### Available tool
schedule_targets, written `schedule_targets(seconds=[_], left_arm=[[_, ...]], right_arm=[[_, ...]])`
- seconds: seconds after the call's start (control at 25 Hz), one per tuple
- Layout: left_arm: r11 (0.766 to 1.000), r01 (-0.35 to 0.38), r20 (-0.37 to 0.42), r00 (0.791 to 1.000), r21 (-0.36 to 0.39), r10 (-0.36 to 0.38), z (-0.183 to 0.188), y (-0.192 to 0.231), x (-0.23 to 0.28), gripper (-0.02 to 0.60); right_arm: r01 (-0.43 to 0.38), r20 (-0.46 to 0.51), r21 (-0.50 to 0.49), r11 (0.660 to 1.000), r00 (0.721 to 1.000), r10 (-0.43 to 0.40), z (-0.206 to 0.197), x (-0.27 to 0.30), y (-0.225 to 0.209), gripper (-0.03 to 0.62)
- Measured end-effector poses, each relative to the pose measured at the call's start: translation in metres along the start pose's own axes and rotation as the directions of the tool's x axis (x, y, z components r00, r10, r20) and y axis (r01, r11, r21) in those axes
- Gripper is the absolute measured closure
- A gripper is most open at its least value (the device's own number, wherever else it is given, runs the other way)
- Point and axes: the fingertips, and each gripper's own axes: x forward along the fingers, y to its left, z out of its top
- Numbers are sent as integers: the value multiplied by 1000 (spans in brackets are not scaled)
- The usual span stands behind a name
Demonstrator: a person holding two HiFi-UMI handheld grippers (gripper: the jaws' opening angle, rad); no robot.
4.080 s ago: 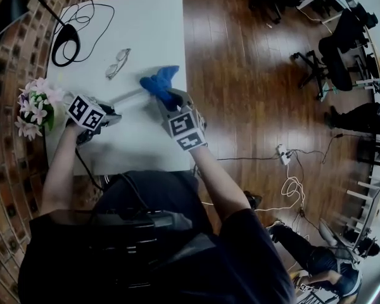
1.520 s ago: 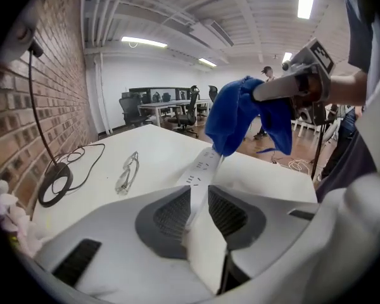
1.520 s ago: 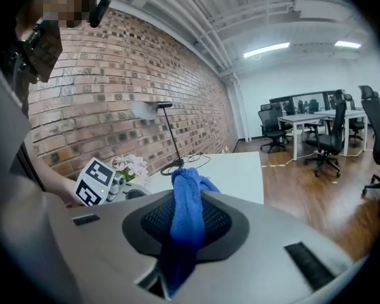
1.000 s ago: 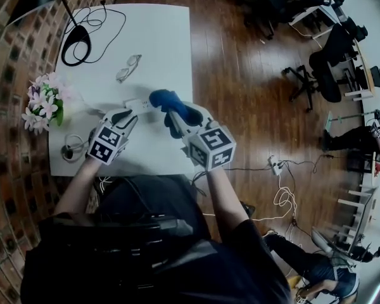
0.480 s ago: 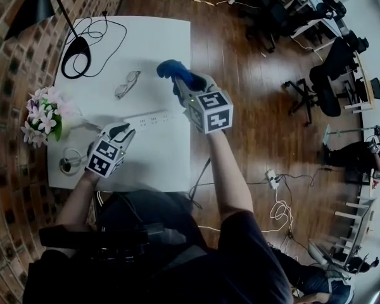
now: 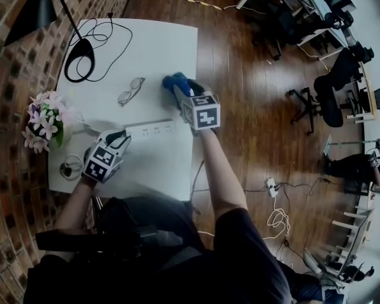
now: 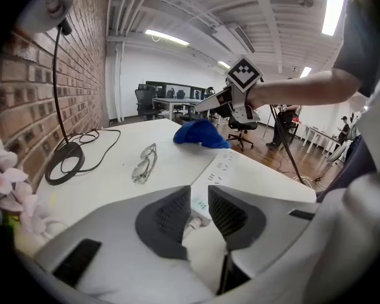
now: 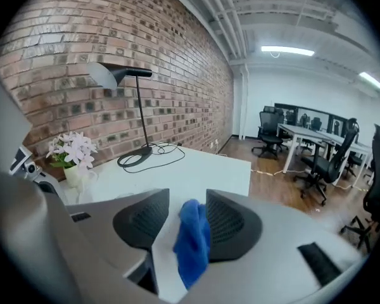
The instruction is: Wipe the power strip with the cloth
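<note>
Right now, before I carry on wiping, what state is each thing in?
left gripper: jaws shut on the power strip at its cord end
right gripper: jaws apart, have just been opening, cloth loose between them
cloth: bunched, resting on the table
power strip: flat on the table, sockets empty
glasses: lying on the table, clear of both grippers

"What's the person wearing?"

"A dark short-sleeved top (image 6: 240, 252)."

"And the tools?"

"The left claw (image 6: 118, 135) and right claw (image 6: 178, 88) are pale grey shells with dark ribbed pads (image 7: 171, 215). Each carries a white cube (image 6: 201, 111) printed with black square markers."
</note>
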Motion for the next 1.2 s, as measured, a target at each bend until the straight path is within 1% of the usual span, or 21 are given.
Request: schedule_targets(seconds=[0.12,0.36,0.48,0.6,0.64,0.72,0.8,0.84,0.88,0.92,0.96,1.0,1.08,1.12,1.2], left_arm=[[1000,-2,7,1000,-1,2,4,4,1,483],[1000,27,20,999,10,-27,9,-2,5,483],[999,49,35,998,21,-50,12,-10,8,483],[996,84,75,994,11,-84,16,-16,13,488],[995,100,91,991,-5,-99,17,-18,14,499],[991,129,117,985,-38,-123,23,-23,14,512],[989,144,126,982,-42,-138,28,-28,17,526],[987,154,130,980,-38,-148,30,-32,18,529],[985,170,140,977,-39,-163,31,-37,18,539],[981,190,165,970,-50,-179,36,-42,16,563],[974,214,204,959,-73,-195,43,-46,13,589],[965,240,250,946,-105,-208,53,-49,9,591],[945,284,319,921,-158,-224,74,-52,2,591],[940,299,339,912,-167,-230,84,-54,-1,591],[939,309,363,901,-151,-238,102,-59,-6,591]], right_arm=[[-15,7,18,1000,1000,15,2,0,2,405],[3,73,74,997,997,-9,15,-31,-4,405],[17,107,145,989,994,-33,10,-57,-9,405],[15,129,239,971,990,-48,1,-84,-12,414],[7,138,279,960,989,-47,-2,-93,-11,449],[-17,166,348,937,985,-44,-6,-109,-8,464],[-40,190,378,925,981,-35,-8,-126,-2,614],[-46,192,382,923,981,-30,-10,-136,2,614],[-48,188,385,922,982,-27,-13,-144,6,614],[-51,187,391,919,982,-25,-16,-153,10,614],[-62,197,403,913,980,-20,-16,-161,14,614],[-87,223,420,903,975,-10,-14,-168,19,614],[-168,314,450,877,949,21,-1,-184,29,614],[-208,362,456,866,932,33,7,-192,34,614],[-259,422,454,853,905,50,21,-207,45,614]])
